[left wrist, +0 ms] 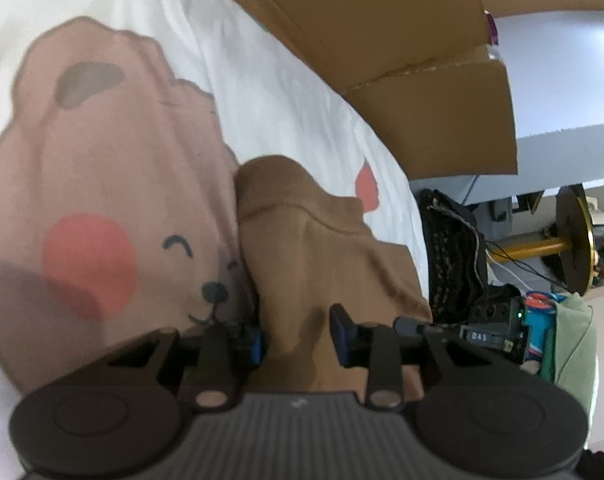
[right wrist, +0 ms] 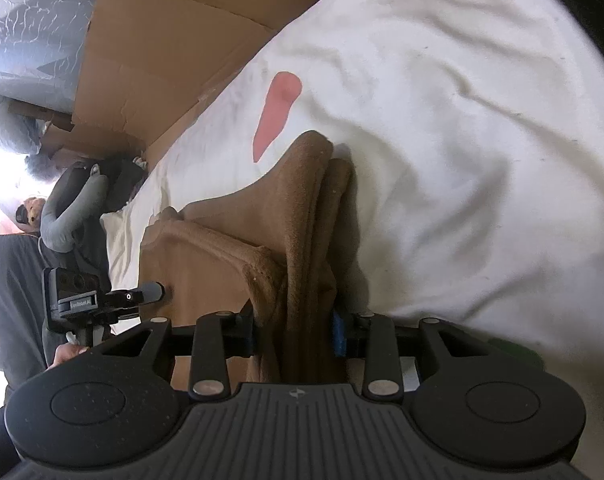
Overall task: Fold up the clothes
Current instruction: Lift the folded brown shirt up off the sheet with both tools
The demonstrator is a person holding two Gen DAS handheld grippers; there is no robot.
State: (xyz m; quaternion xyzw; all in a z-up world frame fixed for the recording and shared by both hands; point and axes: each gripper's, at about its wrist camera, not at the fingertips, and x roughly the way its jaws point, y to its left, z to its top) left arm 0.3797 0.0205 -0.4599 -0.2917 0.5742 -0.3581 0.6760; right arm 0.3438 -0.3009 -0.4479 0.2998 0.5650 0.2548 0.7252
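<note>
A brown garment [left wrist: 322, 248] lies bunched on a white bed cover [left wrist: 285, 92] printed with a pink bear [left wrist: 101, 200]. My left gripper [left wrist: 297, 338] stands over its near end. The cloth lies flat in the gap between the blue pads, which do not pinch it, so the gripper is open. In the right wrist view the same garment [right wrist: 221, 264] runs in thick upright folds into my right gripper [right wrist: 295, 334], whose pads press on the bunch. The left gripper [right wrist: 153, 292] shows there at the garment's left edge, with a hand below it.
Cardboard [left wrist: 382, 40] stands along the far side of the bed, also in the right wrist view [right wrist: 161, 60]. Dark clutter and cables [left wrist: 454, 248] sit past the bed's edge. A grey curved cushion [right wrist: 73, 204] lies off the bed's end. The white cover [right wrist: 462, 160] is wrinkled.
</note>
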